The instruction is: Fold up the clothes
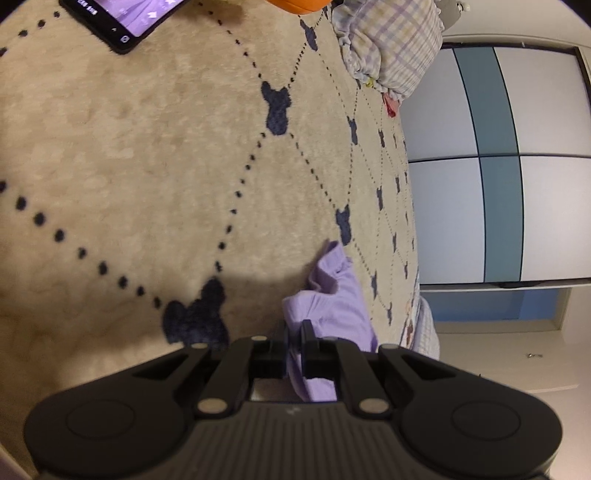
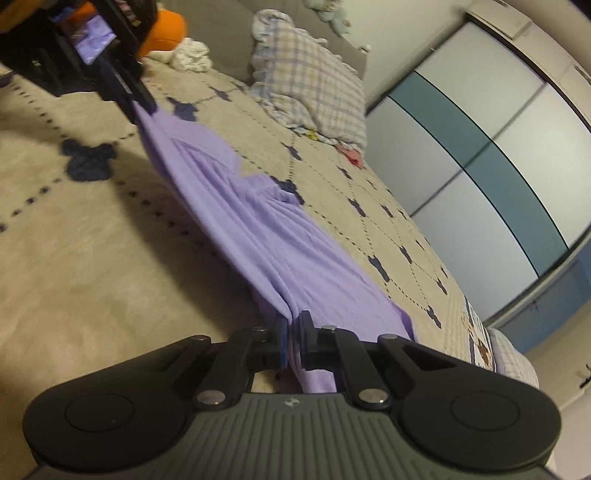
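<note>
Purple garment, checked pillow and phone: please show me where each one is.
Purple garment (image 2: 258,229): right wrist view, middle of the stretched cloth.
Checked pillow (image 2: 314,85): right wrist view, centre of its face.
Phone (image 1: 125,18): left wrist view, lit screen.

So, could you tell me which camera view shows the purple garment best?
The right wrist view: the purple garment stretches between the right gripper and left gripper. The left wrist view shows only a bunched end pinched in its jaws.

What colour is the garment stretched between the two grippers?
The soft cotton garment is plain lilac purple, seen best in the right wrist view.
</note>
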